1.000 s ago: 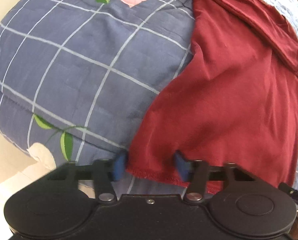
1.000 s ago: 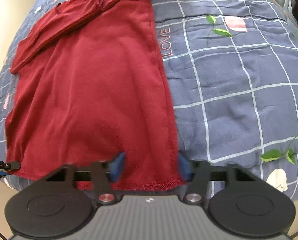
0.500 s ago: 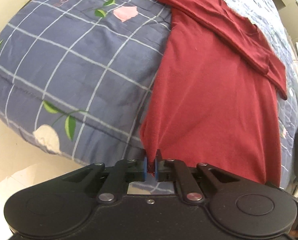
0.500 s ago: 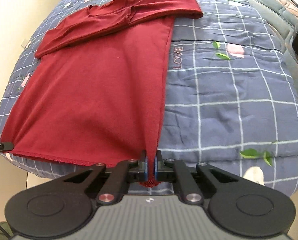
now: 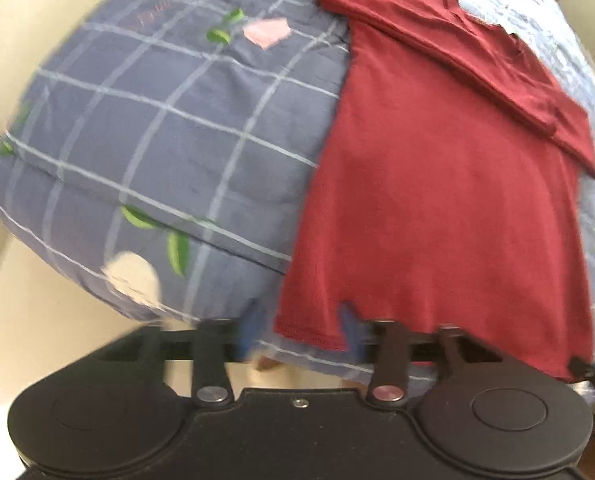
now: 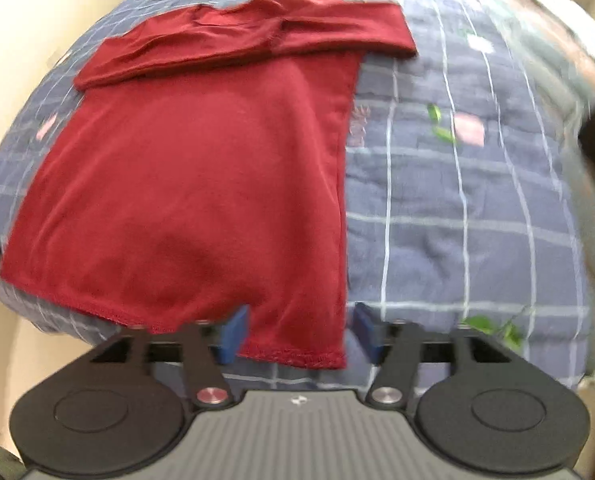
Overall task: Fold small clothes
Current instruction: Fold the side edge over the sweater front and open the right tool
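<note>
So my left gripper [image 5: 301, 332] and right gripper [image 6: 297, 334] have just been opening, each straddling but not pinching a hem corner of the red shirt [image 6: 201, 184] spread ahead on the checked quilt [image 6: 477, 208]; sleeves lie folded across, the body folds remain.

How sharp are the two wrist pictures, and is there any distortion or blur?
Left wrist view: strong fisheye bulge, motion blur smears the quilt and red shirt; the left gripper body stays sharper. Right wrist view: same bulge, blur heaviest at the right edge, the shirt hem near the right gripper still readable.
</note>
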`<state>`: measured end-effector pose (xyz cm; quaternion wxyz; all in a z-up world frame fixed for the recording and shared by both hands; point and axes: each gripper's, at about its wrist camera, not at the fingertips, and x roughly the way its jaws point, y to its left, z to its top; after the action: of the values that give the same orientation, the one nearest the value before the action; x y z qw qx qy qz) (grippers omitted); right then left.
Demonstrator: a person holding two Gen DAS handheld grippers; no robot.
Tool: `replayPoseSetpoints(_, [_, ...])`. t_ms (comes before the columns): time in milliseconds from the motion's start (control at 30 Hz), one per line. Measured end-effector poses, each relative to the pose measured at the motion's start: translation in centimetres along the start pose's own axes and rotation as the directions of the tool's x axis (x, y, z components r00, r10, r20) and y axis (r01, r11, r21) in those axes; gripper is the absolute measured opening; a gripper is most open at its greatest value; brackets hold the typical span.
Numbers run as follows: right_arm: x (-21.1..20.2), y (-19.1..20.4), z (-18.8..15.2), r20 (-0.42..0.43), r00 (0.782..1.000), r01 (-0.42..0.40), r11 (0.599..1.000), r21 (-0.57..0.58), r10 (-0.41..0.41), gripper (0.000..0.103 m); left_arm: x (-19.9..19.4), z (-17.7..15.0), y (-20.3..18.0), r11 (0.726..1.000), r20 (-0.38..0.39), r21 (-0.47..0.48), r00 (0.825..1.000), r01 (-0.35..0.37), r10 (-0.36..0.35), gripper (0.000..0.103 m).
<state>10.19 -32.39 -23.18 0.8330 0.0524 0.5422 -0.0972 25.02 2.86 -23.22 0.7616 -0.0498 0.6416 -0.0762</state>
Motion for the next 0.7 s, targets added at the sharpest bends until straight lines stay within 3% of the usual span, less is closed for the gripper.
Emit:
replayPoseSetpoints(33, [-0.2, 0.7, -0.2, 0.021, 1.0, 0.015, 0.999, -0.046, -0.014, 0.09, -0.1, -0.1, -0.1, 0.999, 0.015, 0.012, 0.999, -0.037, 0.037, 0.082])
replayPoseSetpoints(100, [-0.4, 2.1, -0.7, 0.057, 0.998, 0.044, 0.985, -0.166, -0.035, 0.097, -0.5, -0.3, -0.2, 0.996, 0.055, 0.037, 0.996, -0.076, 0.074, 0.085])
replayPoseSetpoints(167, [0.0, 3.8, -1.2, 0.065, 0.997, 0.066, 0.957, -0.282, -0.05, 0.099, -0.7, -0.4, -0.6, 0.991, 0.091, 0.067, 0.99, -0.115, 0.109, 0.099])
replayPoseSetpoints(267, [1.1, 6.0, -1.9, 0.064, 0.996, 0.082, 0.905, -0.418, -0.061, 0.099, -1.1, -0.8, -1.2, 0.979, 0.165, 0.122, 0.976, -0.162, 0.141, 0.102])
replayPoseSetpoints(367, [2.3, 7.6, -2.6, 0.082, 0.991, 0.135, 0.85, -0.509, -0.108, 0.099, -0.9, -1.0, -1.9, 0.968, 0.175, 0.175, 0.973, -0.182, 0.151, 0.102])
replayPoseSetpoints(467, [3.8, 8.3, -2.9, 0.065, 0.99, 0.138, 0.829, -0.542, -0.123, 0.098, -0.8, -1.4, -2.4, 0.963, 0.174, 0.212, 0.976, -0.168, 0.132, 0.102])
replayPoseSetpoints(600, [4.0, 8.9, -3.0, 0.065, 0.993, 0.12, 0.804, -0.583, -0.102, 0.084, -0.7, -2.0, -3.0, 0.96, 0.171, 0.246, 0.981, -0.135, 0.094, 0.102])
replayPoseSetpoints(700, [3.1, 8.9, -3.0, 0.092, 0.993, 0.118, 0.8, -0.588, -0.078, 0.055, -0.7, -2.5, -3.5, 0.954, 0.167, 0.278, 0.983, -0.114, 0.069, 0.102])
